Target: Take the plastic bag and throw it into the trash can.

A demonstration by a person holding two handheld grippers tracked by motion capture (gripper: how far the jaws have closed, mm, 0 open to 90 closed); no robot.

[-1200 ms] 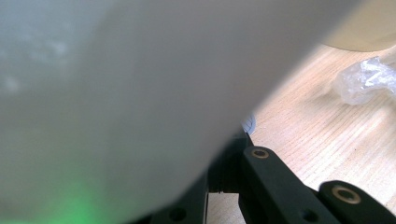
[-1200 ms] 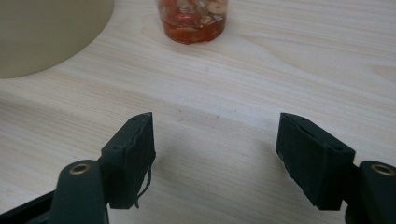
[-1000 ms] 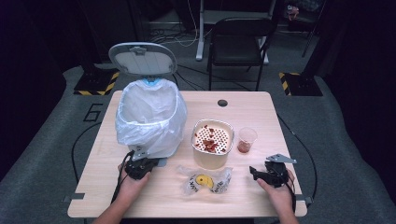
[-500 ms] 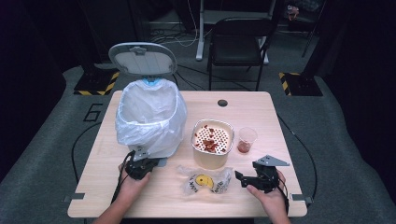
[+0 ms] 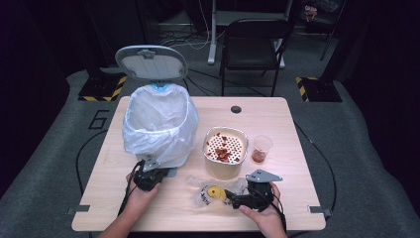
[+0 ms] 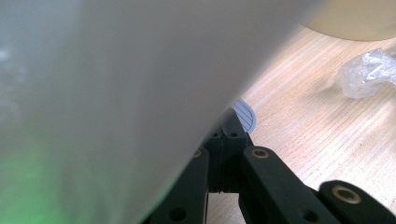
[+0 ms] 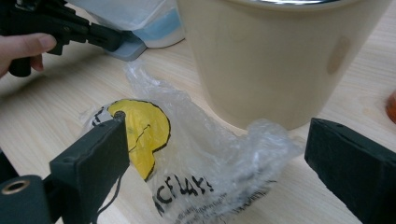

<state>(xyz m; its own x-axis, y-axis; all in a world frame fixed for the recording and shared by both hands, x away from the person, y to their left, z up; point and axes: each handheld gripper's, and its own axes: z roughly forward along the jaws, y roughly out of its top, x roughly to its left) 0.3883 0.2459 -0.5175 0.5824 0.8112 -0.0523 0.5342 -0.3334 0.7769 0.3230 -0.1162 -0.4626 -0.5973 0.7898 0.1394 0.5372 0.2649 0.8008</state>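
A crumpled clear plastic bag [image 5: 210, 192] with a yellow logo lies on the table in front of a beige tub [image 5: 225, 153]. My right gripper [image 5: 229, 199] reaches it from the right. In the right gripper view the bag [image 7: 187, 154] lies between the wide-apart pads [image 7: 93, 154], which do not press it; these jaws have just been opening, and my right gripper [image 7: 219, 158] is open. My left gripper [image 5: 164, 173] is shut, with its tips at the foot of the white-lined bin [image 5: 158, 124]. In its own view my left gripper [image 6: 229, 128] rests on the grey-blue pedal [image 6: 246, 115].
The bin's lid [image 5: 151, 62] stands up. The tub's perforated top holds red scraps, and a clear cup [image 5: 261, 148] with red contents stands to its right. A black chair [image 5: 252, 44] stands behind the table. Bare wood lies along the table's far side and front left.
My right gripper has moved left to the plastic bag and its jaws have spread wide. My left gripper has stayed at the bin's foot.
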